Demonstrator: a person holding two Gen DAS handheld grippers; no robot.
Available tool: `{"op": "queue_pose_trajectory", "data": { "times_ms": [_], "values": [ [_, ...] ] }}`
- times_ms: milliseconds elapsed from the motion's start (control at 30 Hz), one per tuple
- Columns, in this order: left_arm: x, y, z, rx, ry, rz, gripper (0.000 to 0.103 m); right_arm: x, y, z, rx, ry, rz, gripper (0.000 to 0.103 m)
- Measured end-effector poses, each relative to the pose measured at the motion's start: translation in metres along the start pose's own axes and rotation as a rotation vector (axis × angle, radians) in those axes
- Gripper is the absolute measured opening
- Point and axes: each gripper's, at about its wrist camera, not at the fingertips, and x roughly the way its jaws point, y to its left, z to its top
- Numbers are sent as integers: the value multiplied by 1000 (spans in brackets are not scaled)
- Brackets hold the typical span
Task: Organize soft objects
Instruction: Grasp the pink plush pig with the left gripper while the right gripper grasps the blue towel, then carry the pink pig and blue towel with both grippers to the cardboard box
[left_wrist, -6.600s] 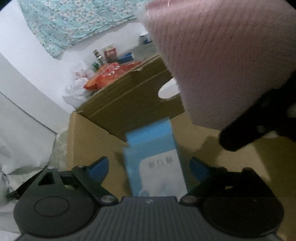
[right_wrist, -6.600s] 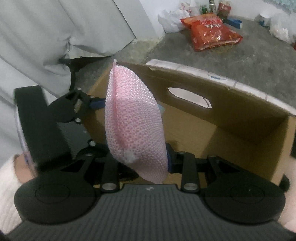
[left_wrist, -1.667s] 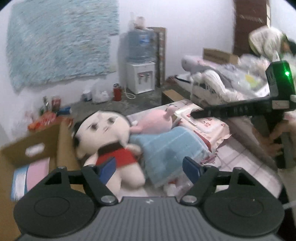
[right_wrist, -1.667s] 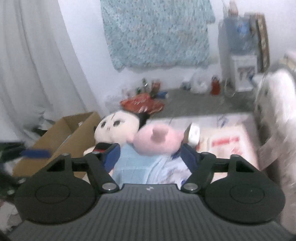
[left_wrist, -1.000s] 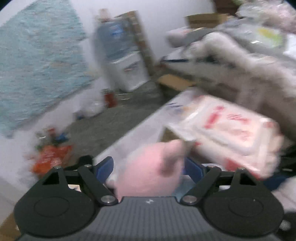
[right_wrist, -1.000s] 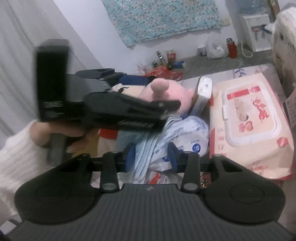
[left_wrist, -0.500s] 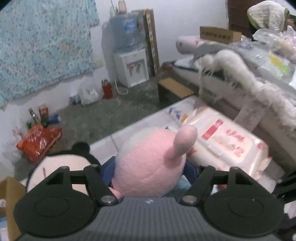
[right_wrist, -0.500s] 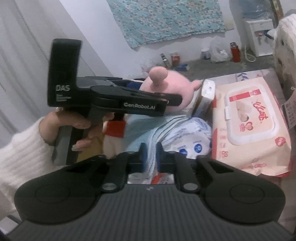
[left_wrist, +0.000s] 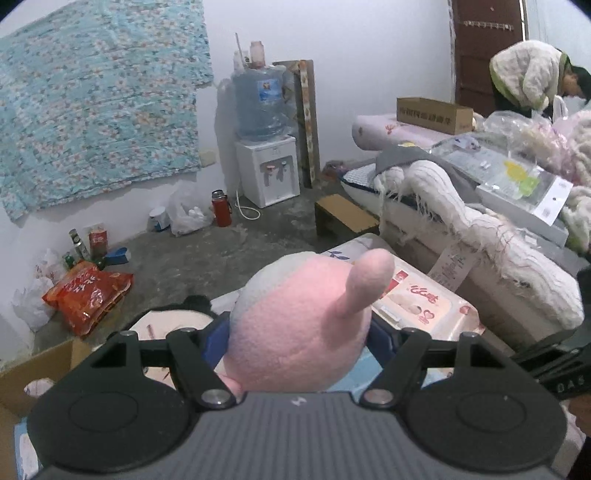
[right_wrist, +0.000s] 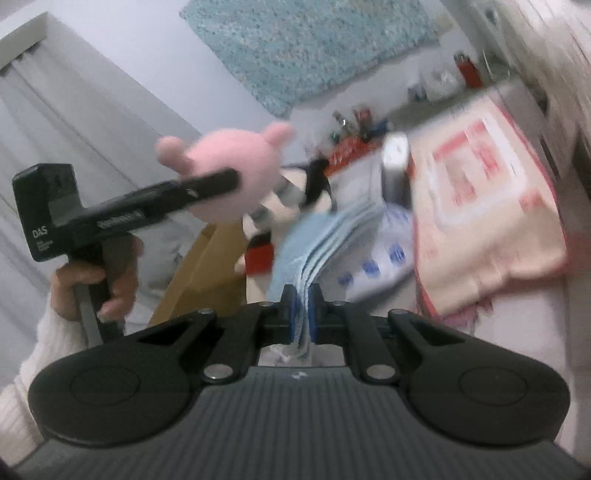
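Pink plush (left_wrist: 295, 332) lifted clear; blue cloth (right_wrist: 314, 243) pinched at its edge.

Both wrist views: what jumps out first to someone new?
The pink plush toy, clamped in the left gripper and held up off the pile. Next, the right gripper pinching the edge of a folded light-blue cloth, beside a large wipes pack. A black-haired doll lies just behind the plush, next to the cardboard box.

Black pistol-grip left gripper (right_wrist: 236, 184) with white lettering, blue-padded jaws, white knit sleeve (right_wrist: 33, 354).
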Motion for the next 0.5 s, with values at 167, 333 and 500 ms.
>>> {"op": "queue_pose_trajectory", "data": {
  "times_ms": [167, 333, 500],
  "values": [
    [-16, 5, -9, -14, -23, -14, 76, 5, -14, 5, 51, 7, -50, 42],
    [-20, 10, -14, -22, -30, -12, 76, 32, -35, 11, 166, 53, -24, 48],
    [-29, 21, -24, -54, -14, 7, 76, 49, -27, 9, 165, 46, 68, 14]
  ]
}}
